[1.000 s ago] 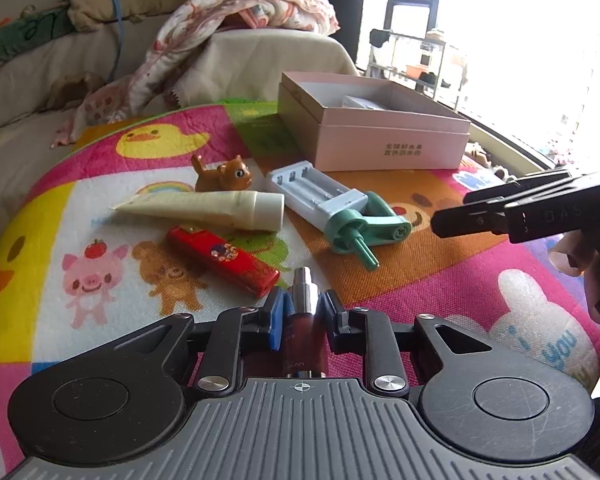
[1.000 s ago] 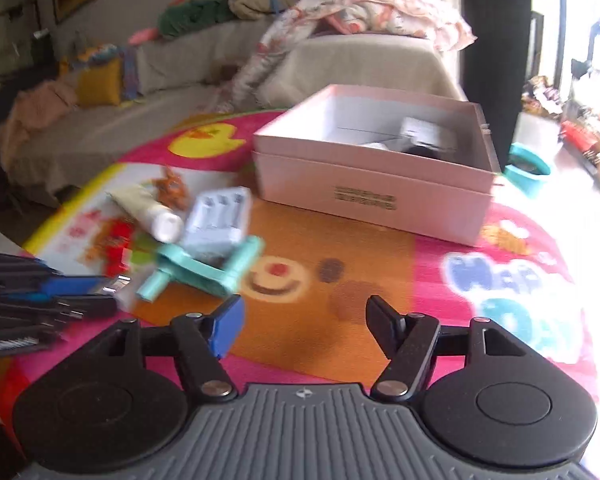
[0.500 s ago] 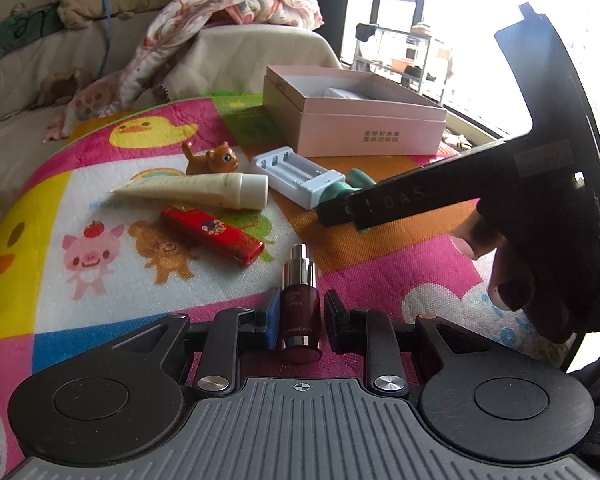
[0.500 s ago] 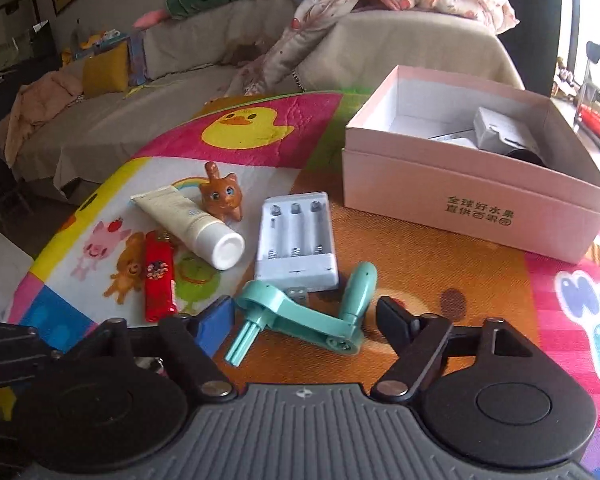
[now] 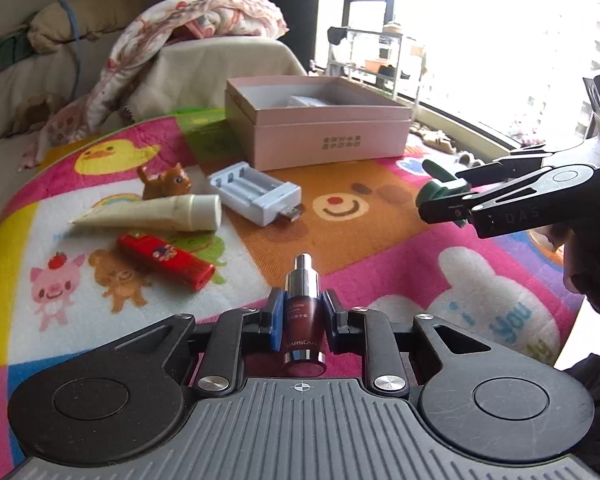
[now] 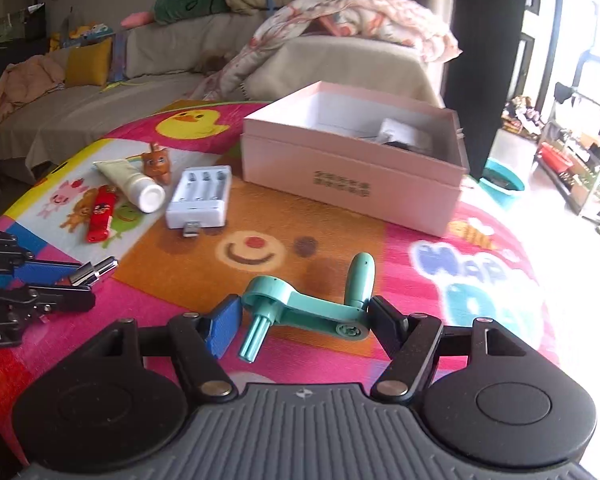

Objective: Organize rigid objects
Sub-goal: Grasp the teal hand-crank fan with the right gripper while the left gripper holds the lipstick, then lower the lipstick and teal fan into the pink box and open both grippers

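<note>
My left gripper (image 5: 302,322) is shut on a dark red pump bottle (image 5: 302,320) with a silver top, held above the mat; it also shows in the right wrist view (image 6: 90,272). My right gripper (image 6: 306,320) is shut on a teal crank handle (image 6: 312,304) and holds it off the mat; the handle shows in the left wrist view (image 5: 440,188). The open pink box (image 6: 352,172) stands beyond, with small items inside. A white battery charger (image 6: 200,196), cream tube (image 6: 130,184), red lighter (image 6: 100,214) and orange cat figure (image 6: 157,162) lie on the mat.
The objects lie on a colourful cartoon play mat (image 6: 320,236). A sofa with a blanket (image 6: 340,20) and cushions stands behind it. A teal basin (image 6: 500,186) and shelves stand by the window at right.
My right gripper has closed on the teal crank handle and lifted it away from the battery charger, toward the right. My left gripper still holds the pump bottle.
</note>
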A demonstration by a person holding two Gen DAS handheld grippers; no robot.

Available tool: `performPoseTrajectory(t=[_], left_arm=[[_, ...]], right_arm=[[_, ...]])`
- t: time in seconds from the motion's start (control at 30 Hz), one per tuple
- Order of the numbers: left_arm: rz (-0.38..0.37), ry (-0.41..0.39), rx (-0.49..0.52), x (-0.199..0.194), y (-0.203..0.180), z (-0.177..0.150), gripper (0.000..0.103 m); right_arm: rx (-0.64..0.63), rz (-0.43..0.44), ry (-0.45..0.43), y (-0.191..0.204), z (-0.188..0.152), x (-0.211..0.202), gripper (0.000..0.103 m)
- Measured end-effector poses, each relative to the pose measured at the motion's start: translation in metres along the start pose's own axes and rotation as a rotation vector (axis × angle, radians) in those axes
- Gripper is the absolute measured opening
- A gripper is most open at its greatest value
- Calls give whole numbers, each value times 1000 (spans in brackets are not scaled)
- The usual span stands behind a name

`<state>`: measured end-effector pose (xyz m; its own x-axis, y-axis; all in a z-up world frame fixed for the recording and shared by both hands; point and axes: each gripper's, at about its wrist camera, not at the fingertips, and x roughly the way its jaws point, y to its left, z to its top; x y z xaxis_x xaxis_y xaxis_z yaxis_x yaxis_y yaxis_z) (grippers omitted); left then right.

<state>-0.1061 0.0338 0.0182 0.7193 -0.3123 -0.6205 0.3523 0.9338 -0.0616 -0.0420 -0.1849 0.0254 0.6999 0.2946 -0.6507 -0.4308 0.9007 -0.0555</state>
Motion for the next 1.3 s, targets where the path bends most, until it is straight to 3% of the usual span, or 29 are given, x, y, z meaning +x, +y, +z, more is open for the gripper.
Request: performPoseTrajectory(t=[0.17,0.27,0.37,0.53,0.67,0.77,0.87,1.0,1.17,1.3], left_arm=[[-61,-102,46,5,-4,60,24],[-80,-215,80,12,-1,119,24],[-114,-264,61,37,10,179,24],[-126,-270,24,91,24,250,24],[-202,-188,-92,139,43,271,25],[-135,-140,-152,173,60,263,25],[-86,-168,-128,169,73,242,26],[-67,-231,-126,129,84,201,26],[-47,-236,-182,78,91,139,26],[34,-211,-199,53,94,96,26]], right_arm=[[20,-45,-103,-24,9,-27,70],[31,-83,-190,-35,29,-39,70],[30,-107,-276,-41,56,-41,70],[-1,-92,-351,-33,99,-20,70],[-36,-76,-356,-17,125,16,70],[-21,-61,-350,-13,137,48,75],[73,-17,-256,-19,133,66,75],[146,102,-226,-25,83,47,77],[159,132,-137,-26,55,50,77],[116,140,-54,-6,42,63,77]])
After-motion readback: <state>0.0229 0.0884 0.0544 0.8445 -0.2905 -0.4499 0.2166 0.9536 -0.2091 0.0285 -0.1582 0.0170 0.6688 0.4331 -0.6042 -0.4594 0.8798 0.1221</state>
